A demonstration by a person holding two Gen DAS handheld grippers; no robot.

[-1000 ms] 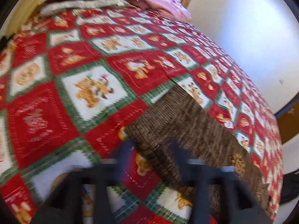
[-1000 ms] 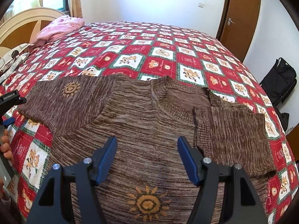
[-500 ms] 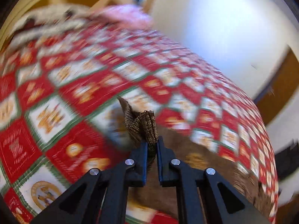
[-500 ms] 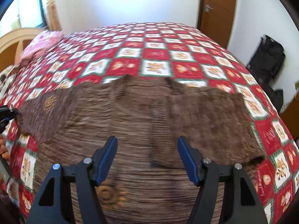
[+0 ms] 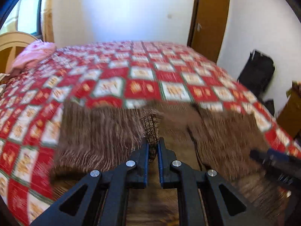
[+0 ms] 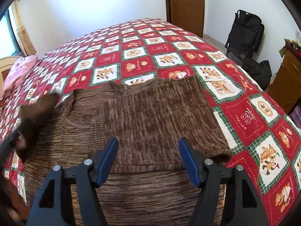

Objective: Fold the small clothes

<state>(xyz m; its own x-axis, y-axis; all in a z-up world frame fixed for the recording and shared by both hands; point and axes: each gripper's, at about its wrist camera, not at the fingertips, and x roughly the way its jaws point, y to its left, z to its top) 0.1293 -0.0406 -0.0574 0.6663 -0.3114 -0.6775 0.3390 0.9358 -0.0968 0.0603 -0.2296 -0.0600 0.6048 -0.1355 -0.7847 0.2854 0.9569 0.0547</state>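
Note:
A brown striped knit sweater (image 6: pixel 150 120) lies flat on the bed, its right sleeve (image 6: pixel 165 103) folded over the chest. My left gripper (image 5: pixel 152 148) is shut on the cuff (image 5: pixel 151 130) of the left sleeve (image 5: pixel 97 131), which hangs lifted over the sweater body. In the right wrist view that lifted sleeve (image 6: pixel 37 111) shows blurred at the left edge. My right gripper (image 6: pixel 147 160) stands open above the folded sleeve, with nothing pinched between its blue pads. The right gripper (image 5: pixel 276 162) also appears blurred at the right of the left wrist view.
A red, white and green bear-patterned quilt (image 6: pixel 169 49) covers the bed. A pink pillow (image 5: pixel 35 54) and a wooden headboard (image 5: pixel 11 47) are at the left. A brown door (image 6: pixel 185 5), black bags (image 6: pixel 244 35) and a wooden cabinet (image 6: pixel 286 79) stand past the bed's right side.
My left gripper closed on the left sleeve's cuff, lifted it and swung it right over the sweater body, rolling as it went. My right gripper slid right over the folded sleeve, staying open.

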